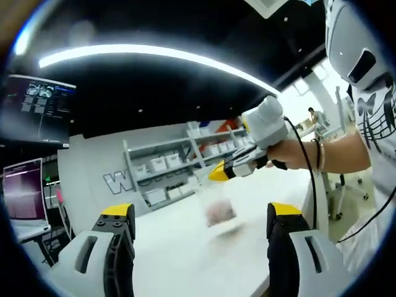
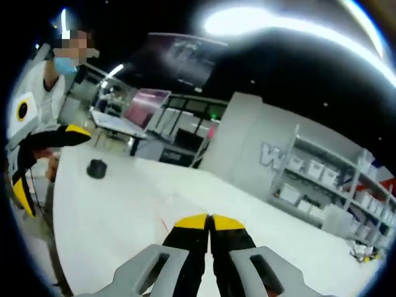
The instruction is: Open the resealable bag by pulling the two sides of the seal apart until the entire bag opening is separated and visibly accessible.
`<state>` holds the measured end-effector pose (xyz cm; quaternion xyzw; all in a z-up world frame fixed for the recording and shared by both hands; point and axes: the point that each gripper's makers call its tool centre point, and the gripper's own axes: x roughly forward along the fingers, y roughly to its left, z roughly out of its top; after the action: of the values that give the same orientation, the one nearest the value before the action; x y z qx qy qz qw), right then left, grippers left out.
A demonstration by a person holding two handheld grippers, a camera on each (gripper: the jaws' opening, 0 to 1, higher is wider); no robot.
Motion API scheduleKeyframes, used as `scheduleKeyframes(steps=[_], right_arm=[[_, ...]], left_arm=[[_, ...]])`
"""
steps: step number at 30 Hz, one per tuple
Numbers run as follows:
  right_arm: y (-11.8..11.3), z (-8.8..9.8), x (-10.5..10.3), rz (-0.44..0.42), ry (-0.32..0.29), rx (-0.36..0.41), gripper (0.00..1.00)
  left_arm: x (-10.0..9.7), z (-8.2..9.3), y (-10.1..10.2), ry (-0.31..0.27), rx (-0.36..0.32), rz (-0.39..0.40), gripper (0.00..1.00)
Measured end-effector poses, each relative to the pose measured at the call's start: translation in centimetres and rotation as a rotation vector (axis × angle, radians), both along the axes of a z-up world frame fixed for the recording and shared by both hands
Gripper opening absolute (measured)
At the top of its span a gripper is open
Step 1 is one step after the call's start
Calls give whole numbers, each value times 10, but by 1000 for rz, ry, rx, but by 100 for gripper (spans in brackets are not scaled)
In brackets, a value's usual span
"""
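Approach step: bag (image 1: 219, 212) centre frame on table (image 1: 185, 260); left gripper (image 1: 201, 226) jaws apart, right gripper (image 2: 209, 221) pressed together, empty. Next: grasp seal sides.

A long ceiling light strip (image 1: 154, 54) glares white against a dark ceiling in both views, bent by fisheye distortion. Below it, the white table (image 1: 185, 247) is evenly bright; the bag (image 1: 219, 212) there is motion-blurred.
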<state>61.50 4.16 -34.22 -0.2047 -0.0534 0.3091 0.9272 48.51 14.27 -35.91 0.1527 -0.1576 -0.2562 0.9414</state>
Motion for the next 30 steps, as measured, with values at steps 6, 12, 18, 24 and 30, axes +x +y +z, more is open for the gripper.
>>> scheduleKeyframes(steps=[6, 12, 18, 24, 30], right_arm=[[-3, -1, 12, -15, 9, 11, 0], [-5, -4, 22, -28, 22, 22, 0], [-5, -6, 27, -30, 33, 40, 0], [-6, -6, 34, -37, 38, 51, 0], [-8, -7, 41, -48, 45, 64, 0]], left_arm=[[1, 0, 0, 0, -2, -2, 87], [3, 0, 2, 1, -10, 0, 87], [6, 0, 2, 6, -18, -2, 86], [8, -2, 2, 12, -19, -6, 86], [10, -3, 2, 15, -19, -8, 85]])
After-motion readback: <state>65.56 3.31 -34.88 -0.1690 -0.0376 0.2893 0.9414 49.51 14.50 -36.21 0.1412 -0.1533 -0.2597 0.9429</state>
